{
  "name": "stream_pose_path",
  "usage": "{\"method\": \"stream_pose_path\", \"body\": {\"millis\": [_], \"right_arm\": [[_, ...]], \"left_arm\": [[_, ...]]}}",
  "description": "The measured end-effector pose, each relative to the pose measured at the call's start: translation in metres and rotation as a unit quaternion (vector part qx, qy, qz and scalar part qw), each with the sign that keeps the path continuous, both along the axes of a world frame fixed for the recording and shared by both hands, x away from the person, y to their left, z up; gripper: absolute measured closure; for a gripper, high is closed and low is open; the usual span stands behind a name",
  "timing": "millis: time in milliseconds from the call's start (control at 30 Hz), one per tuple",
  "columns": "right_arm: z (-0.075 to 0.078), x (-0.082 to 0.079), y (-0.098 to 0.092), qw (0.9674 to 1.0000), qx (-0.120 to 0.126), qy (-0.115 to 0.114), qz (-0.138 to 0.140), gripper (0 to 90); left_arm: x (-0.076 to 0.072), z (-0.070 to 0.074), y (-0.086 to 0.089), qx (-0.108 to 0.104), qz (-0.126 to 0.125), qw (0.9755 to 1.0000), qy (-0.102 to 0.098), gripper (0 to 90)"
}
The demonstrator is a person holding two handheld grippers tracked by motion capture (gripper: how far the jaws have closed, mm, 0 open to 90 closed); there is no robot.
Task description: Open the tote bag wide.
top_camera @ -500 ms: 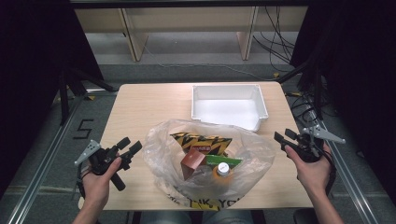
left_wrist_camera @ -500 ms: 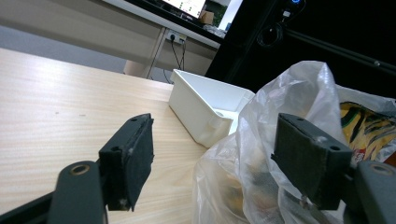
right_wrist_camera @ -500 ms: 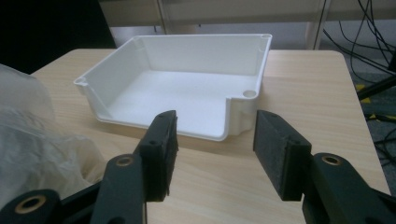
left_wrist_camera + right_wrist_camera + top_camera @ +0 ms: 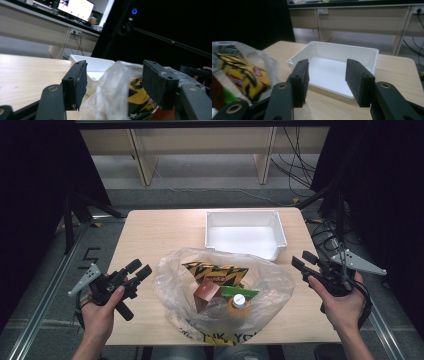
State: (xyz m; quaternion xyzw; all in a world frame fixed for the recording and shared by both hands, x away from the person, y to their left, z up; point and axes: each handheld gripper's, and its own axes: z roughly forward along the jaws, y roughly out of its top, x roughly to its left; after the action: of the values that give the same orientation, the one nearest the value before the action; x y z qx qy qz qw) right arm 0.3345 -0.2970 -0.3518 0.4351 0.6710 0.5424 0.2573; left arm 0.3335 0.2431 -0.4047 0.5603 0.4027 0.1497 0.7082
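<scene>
Both tools, left tool (image 4: 139,270) and right tool (image 4: 301,260), flank the bag (image 4: 175,275), jaws apart.

A lab (monitor (image 4: 75,9), trailing cables (image 4: 295,167), black curtains (image 4: 380,195)).

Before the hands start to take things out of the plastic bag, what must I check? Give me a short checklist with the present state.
1. Left gripper open, holding nothing: ok.
2. Right gripper open, holding nothing: ok.
3. White bin empty, ready to receive: ok.
4. Plastic bag on the table, between the grippers: ok.
5. Bag mouth open enough to reach in: cannot tell.
6. Yellow snack packet, brown box, capped bottle seen inside: ok.
</scene>
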Motion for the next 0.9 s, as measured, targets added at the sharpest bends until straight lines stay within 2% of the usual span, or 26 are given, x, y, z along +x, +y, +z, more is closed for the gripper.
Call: {"method": "stream_pose_path", "body": {"millis": [67,100,133,167,200,233,267,300,333,367,400,433,500,533,567,600,633,700,733,767,800,833,867,900], "right_arm": [[0.005,-0.004,0.007,0.9998,0.004,0.006,0.018,53.1],[0.005,-0.004,0.007,0.9998,0.004,0.006,0.018,53.1],[0.006,-0.004,0.014,0.9992,-0.004,0.013,0.037,51.4],[0.006,-0.004,0.017,0.9990,-0.006,0.015,0.042,51.0],[0.006,-0.006,0.020,0.9985,-0.005,0.025,0.048,51.0],[0.005,-0.004,0.021,0.9980,-0.014,0.021,0.057,51.0],[0.004,-0.005,0.024,0.9975,-0.014,0.032,0.062,51.0],[0.002,-0.003,0.024,0.9969,-0.026,0.023,0.071,51.6],[0.001,-0.004,0.026,0.9962,-0.027,0.037,0.075,53.5],[0.000,-0.005,0.027,0.9953,-0.038,0.043,0.078,55.2],[-0.002,-0.005,0.028,0.9953,-0.048,0.039,0.075,58.6],[-0.002,-0.005,0.028,0.9953,-0.048,0.039,0.075,58.6],[-0.006,-0.007,0.031,0.9937,-0.056,0.058,0.079,65.9],[-0.011,-0.004,0.031,0.9920,-0.080,0.042,0.088,72.2],[-0.012,-0.005,0.031,0.9913,-0.087,0.048,0.086,75.2],[-0.012,-0.005,0.031,0.9913,-0.087,0.048,0.086,75.2],[-0.017,-0.005,0.033,0.9901,-0.098,0.049,0.087,81.2],[-0.020,-0.007,0.035,0.9871,-0.108,0.072,0.094,83.6],[-0.023,-0.007,0.036,0.9858,-0.115,0.074,0.098,84.5],[-0.024,-0.008,0.037,0.9848,-0.115,0.084,0.098,84.8],[-0.024,-0.008,0.037,0.9848,-0.115,0.084,0.098,84.8],[-0.029,-0.007,0.037,0.9819,-0.132,0.091,0.101,86.0],[-0.029,-0.007,0.037,0.9819,-0.132,0.091,0.101,86.0],[-0.037,-0.006,0.039,0.9806,-0.132,0.108,0.096,86.7]], "left_arm": [[0.000,0.003,-0.004,0.003,-0.009,1.0000,-0.001,36.4],[0.001,0.005,-0.008,0.012,-0.016,0.9998,0.000,36.4],[0.002,0.007,-0.016,0.032,-0.033,0.9989,0.004,36.4],[0.002,0.007,-0.020,0.044,-0.041,0.9981,0.010,36.4],[0.004,0.006,-0.023,0.056,-0.043,0.9974,0.014,36.7],[0.005,0.005,-0.026,0.070,-0.041,0.9965,0.019,38.1],[0.005,0.005,-0.026,0.070,-0.041,0.9965,0.019,40.1],[0.009,0.002,-0.029,0.085,-0.043,0.9950,0.030,43.4],[0.010,0.000,-0.030,0.094,-0.040,0.9940,0.037,46.4],[0.012,-0.001,-0.031,0.101,-0.039,0.9933,0.041,50.0],[0.012,-0.001,-0.031,0.101,-0.039,0.9933,0.041,53.0],[0.013,-0.003,-0.031,0.108,-0.038,0.9924,0.045,53.0],[0.016,-0.005,-0.032,0.124,-0.040,0.9901,0.053,59.2],[0.017,-0.008,-0.034,0.144,-0.048,0.9868,0.055,64.9],[0.017,-0.009,-0.036,0.154,-0.053,0.9851,0.056,67.0],[0.017,-0.009,-0.036,0.154,-0.053,0.9851,0.056,69.8],[0.018,-0.012,-0.040,0.172,-0.062,0.9813,0.062,72.7],[0.020,-0.017,-0.045,0.185,-0.073,0.9776,0.070,77.7],[0.020,-0.017,-0.045,0.185,-0.073,0.9776,0.070,80.6],[0.021,-0.021,-0.049,0.195,-0.078,0.9743,0.081,82.5],[0.021,-0.021,-0.049,0.195,-0.078,0.9743,0.081,84.0],[0.023,-0.026,-0.053,0.205,-0.078,0.9712,0.093,85.2],[0.023,-0.026,-0.053,0.205,-0.078,0.9712,0.093,85.9],[0.027,-0.031,-0.055,0.214,-0.081,0.9681,0.103,86.5]]}}
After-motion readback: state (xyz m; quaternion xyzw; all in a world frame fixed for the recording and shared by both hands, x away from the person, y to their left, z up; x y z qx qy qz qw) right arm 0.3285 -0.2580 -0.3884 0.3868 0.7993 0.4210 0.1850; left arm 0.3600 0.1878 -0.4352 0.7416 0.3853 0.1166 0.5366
